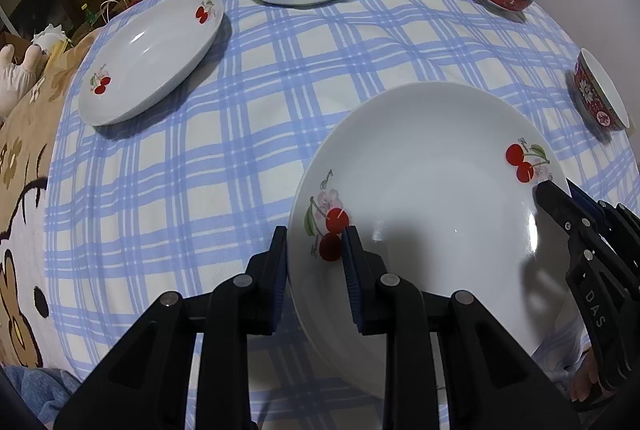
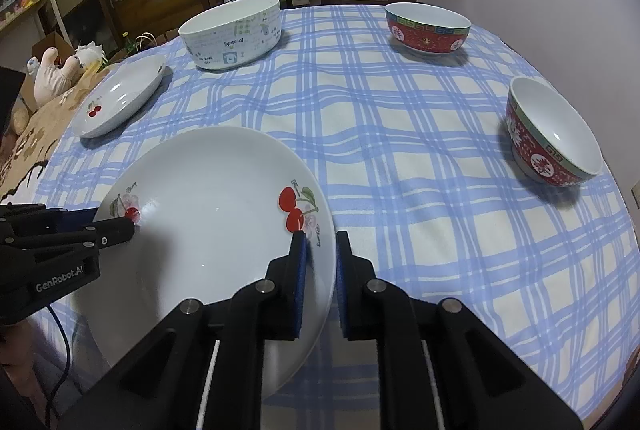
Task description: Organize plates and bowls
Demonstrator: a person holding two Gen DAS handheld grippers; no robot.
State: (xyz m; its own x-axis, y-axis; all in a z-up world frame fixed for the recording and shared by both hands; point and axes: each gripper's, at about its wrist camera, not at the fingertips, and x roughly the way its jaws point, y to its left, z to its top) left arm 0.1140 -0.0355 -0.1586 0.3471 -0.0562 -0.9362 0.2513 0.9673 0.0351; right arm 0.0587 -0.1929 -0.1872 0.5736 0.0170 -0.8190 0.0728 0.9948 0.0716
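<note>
Both claws are pinching the near cherry plate [image 2: 212,230] by opposite edges: left gripper [image 1: 314,262] clamped on its left rim, right gripper [image 2: 320,270] on the right rim. The second cherry plate [image 1: 152,57] sits far left near the tablecloth [image 2: 400,157] edge, with lots of open checkered space between them.

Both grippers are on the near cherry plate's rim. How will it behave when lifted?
The cherry plate looks like glazed ceramic: probably rigid, but breakable if dropped. Its glossy rim may slip between the pads. With the left gripper and right gripper on opposite edges, it should stay level.
</note>
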